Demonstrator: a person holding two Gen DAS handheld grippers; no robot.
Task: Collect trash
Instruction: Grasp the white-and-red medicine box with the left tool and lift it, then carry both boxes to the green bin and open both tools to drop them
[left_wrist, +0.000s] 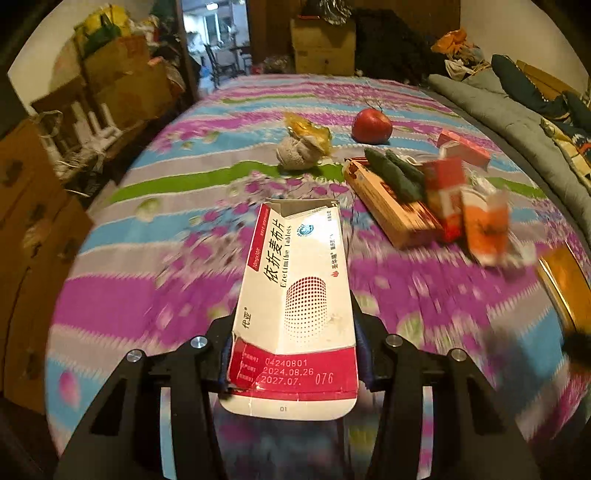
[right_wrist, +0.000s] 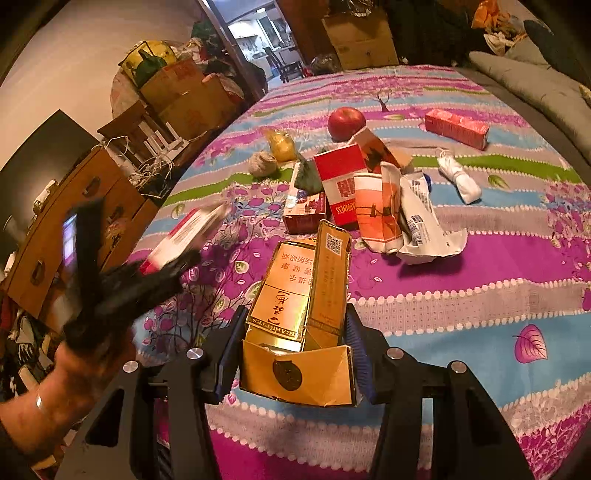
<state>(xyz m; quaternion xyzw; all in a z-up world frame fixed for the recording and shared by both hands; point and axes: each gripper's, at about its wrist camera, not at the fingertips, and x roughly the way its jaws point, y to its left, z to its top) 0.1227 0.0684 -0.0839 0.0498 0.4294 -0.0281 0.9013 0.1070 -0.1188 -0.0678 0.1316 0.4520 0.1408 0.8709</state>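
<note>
My left gripper (left_wrist: 293, 354) is shut on a white and red medicine box (left_wrist: 295, 295), held above the bed. It also shows blurred at the left of the right wrist view (right_wrist: 147, 280) with the box (right_wrist: 184, 236). My right gripper (right_wrist: 291, 354) is shut on an opened gold cigarette carton (right_wrist: 299, 314). Ahead lies a pile of trash: a red and white carton (right_wrist: 341, 181), an orange and white carton (right_wrist: 378, 214), a crumpled white wrapper (right_wrist: 421, 221) and a dark red box (right_wrist: 304, 214).
A red apple (right_wrist: 345, 122), a yellow wrapper (right_wrist: 280, 146), a grey sock ball (right_wrist: 262, 164), a white sock roll (right_wrist: 460, 179) and a red box (right_wrist: 456, 127) lie on the striped bedsheet (right_wrist: 480, 295). Cardboard boxes (right_wrist: 184, 92) and a wooden dresser (right_wrist: 74, 221) stand left. A grey quilt (right_wrist: 535, 85) lies right.
</note>
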